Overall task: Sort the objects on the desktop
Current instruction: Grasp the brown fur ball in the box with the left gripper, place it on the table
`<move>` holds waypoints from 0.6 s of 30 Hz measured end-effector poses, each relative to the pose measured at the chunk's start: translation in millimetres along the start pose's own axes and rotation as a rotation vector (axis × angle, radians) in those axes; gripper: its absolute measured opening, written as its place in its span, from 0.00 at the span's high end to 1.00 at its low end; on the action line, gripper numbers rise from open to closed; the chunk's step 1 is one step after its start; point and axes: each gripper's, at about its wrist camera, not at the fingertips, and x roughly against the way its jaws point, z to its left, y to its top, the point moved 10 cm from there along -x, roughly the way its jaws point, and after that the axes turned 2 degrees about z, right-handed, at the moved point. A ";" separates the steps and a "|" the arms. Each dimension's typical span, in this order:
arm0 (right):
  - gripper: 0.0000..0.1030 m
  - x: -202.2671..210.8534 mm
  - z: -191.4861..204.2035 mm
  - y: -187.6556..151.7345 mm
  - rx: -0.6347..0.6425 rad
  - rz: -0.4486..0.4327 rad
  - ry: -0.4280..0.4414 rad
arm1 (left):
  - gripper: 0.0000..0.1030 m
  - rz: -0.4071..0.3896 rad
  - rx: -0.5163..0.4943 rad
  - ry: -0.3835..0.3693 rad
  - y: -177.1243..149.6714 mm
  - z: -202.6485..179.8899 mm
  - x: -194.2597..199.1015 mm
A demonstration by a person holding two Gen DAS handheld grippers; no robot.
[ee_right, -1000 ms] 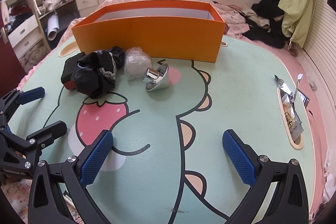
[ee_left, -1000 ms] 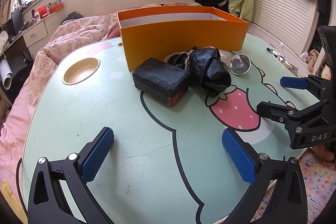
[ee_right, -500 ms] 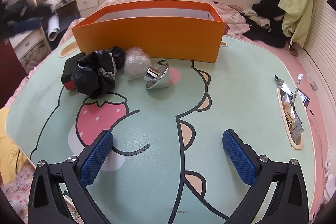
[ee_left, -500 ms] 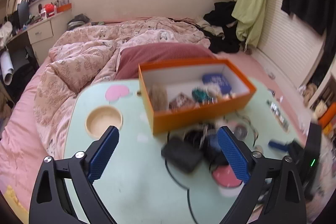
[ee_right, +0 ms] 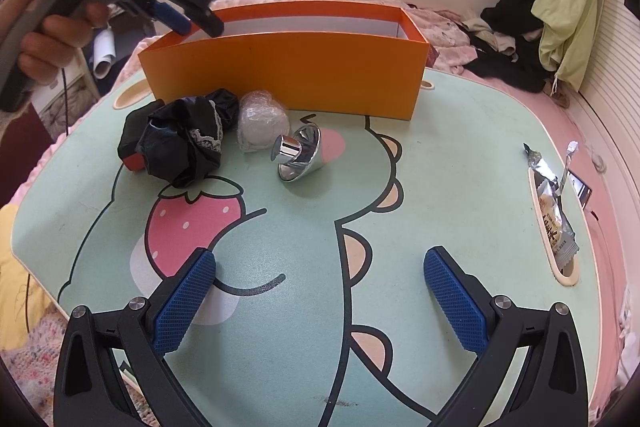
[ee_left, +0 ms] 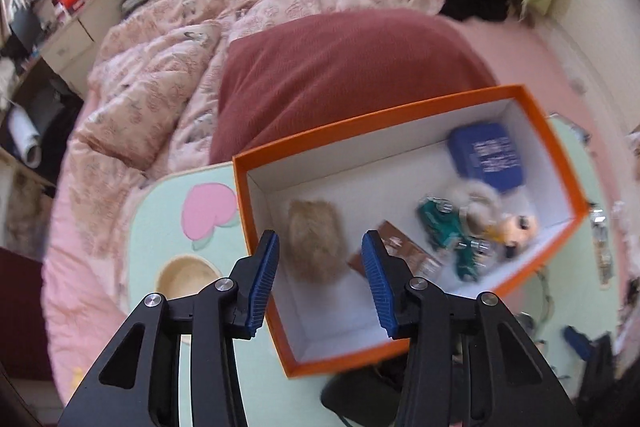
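Observation:
An orange box stands at the back of the mint cartoon table. It holds a tan fluffy thing, a blue case, a brown packet, green items and a small doll. My left gripper hovers above the box's left end, jaws half open and empty; it also shows in the right wrist view. My right gripper is open and empty, low over the near table. Ahead lie a black bag bundle, a black-and-red box, a bubble-wrapped ball and a chrome knob.
A snack wrapper lies in the slot at the table's right edge. A round cup recess sits at the table's left. A bed with pink bedding and a maroon pillow lies behind the table.
My left gripper has risen from low over the table to above the orange box, looking down into it, and its jaws have narrowed. The right gripper has not moved.

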 end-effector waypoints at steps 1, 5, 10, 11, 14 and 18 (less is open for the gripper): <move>0.00 -0.2 0.0 0.8 0.002 -0.001 0.001 | 0.59 0.005 -0.011 0.022 1.7 -0.5 -4.1; 0.00 -0.7 0.8 1.4 0.003 -0.001 0.003 | 0.74 0.089 -0.087 0.098 -2.7 -9.5 -31.8; 0.00 -1.2 6.4 1.6 0.003 -0.004 0.004 | 0.75 0.072 -0.117 0.137 -1.8 -14.1 -41.1; 0.00 -1.0 7.1 1.3 0.002 -0.005 0.005 | 0.75 0.058 -0.111 0.104 -0.6 -15.6 -38.3; 0.00 -0.8 8.2 1.2 0.001 -0.005 0.005 | 0.75 -0.029 -0.088 -0.004 5.1 -16.5 -16.8; 0.00 -0.9 8.9 1.5 0.001 -0.005 0.005 | 0.75 -0.201 -0.026 -0.109 3.7 -3.6 39.3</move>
